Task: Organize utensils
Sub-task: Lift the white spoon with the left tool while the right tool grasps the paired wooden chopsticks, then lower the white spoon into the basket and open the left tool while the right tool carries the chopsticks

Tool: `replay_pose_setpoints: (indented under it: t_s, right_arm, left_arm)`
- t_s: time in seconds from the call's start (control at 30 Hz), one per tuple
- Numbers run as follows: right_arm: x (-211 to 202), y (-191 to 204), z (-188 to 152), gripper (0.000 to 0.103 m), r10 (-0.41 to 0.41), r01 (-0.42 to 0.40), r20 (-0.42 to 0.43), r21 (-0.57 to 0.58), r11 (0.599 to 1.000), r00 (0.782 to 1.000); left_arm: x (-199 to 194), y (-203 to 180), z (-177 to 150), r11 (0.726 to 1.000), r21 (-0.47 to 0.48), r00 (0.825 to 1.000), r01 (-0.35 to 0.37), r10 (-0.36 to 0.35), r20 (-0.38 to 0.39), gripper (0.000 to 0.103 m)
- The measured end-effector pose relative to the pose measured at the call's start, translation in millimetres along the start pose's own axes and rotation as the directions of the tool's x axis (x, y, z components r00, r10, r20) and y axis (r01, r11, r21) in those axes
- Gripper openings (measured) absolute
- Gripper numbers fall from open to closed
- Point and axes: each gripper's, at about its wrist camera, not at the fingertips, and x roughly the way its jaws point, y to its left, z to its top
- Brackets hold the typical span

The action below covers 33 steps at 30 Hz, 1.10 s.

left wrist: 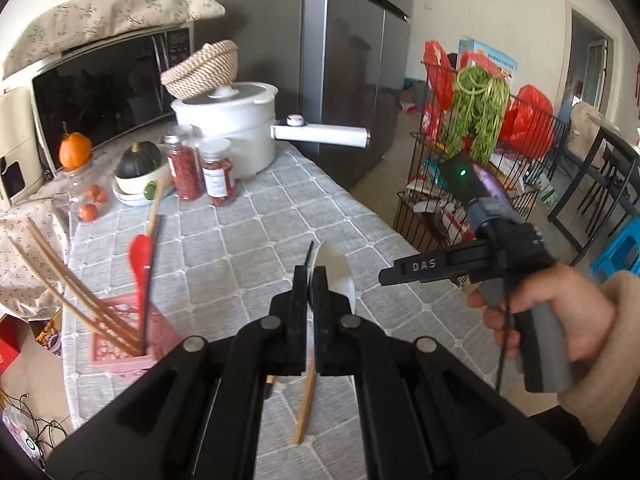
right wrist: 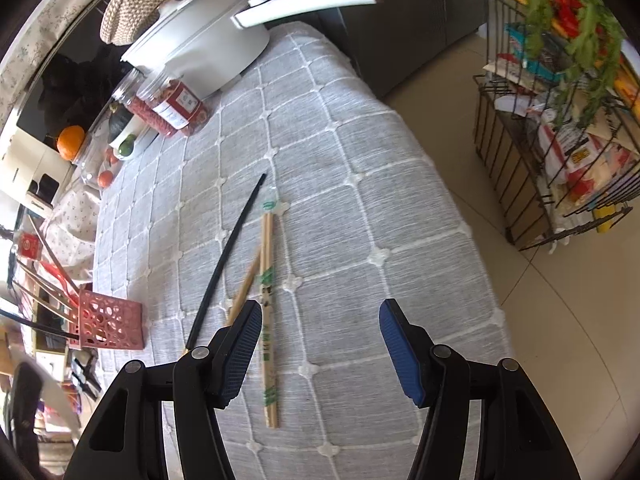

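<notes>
Steel spoon (left wrist: 334, 268) clamped upright in the left gripper (left wrist: 310, 300), the pink basket (left wrist: 128, 344) lying down to its left; right gripper (right wrist: 320, 344) hung apart over chopsticks (right wrist: 267, 280).

White pot (left wrist: 230, 128), two jars (left wrist: 202, 174)

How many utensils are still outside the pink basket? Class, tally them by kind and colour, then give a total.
Spoon, held in the left gripper: 1
Black chopstick, on the cloth: 1
Green-printed bamboo chopsticks, side by side: 2
Plain wooden chopstick, partly under them: 1
Total: 5
</notes>
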Motion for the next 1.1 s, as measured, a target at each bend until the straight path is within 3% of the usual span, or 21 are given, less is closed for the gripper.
replay_pose_setpoints:
  t_s: [0.1,0.33,0.6,0.83,1.1]
  right_arm:
    - [9.0,15.3,1.9,0.056,-0.003,0.003,-0.007,-0.026,1.0,1.0]
    - [42.6,38.5,13.0,0.029,-0.006,0.003,-0.053,-0.056,0.998,0.999]
    - [81.4,45.8,20.6,0.013,-0.046,0.043,-0.113,-0.032,0.999,0.993]
    - [81.7,61.4,14.6,0.005,-0.136,0.129,-0.056,-0.108,0.986,0.989]
    - [16.1,67.0,4.7,0.005,-0.026,0.037,0.101,-0.107,0.994,0.995]
  left_arm:
    - [-15.1,15.3,-3.8,1.0,-0.025,0.999,-0.002,0.003,0.032,0.003]
    - [-42.8,48.4,-7.6,0.993,-0.115,0.995,0.034,-0.023,0.1,0.003]
    - [-59.2,71.4,-11.2,0.987,-0.155,0.993,0.041,-0.023,0.119,0.003]
    - [-70.7,84.5,-13.7,0.984,-0.177,0.99,0.018,0.007,0.141,0.003]
    - [-83.9,105.8,-13.5,0.973,-0.228,0.982,-0.024,0.066,0.178,0.003]
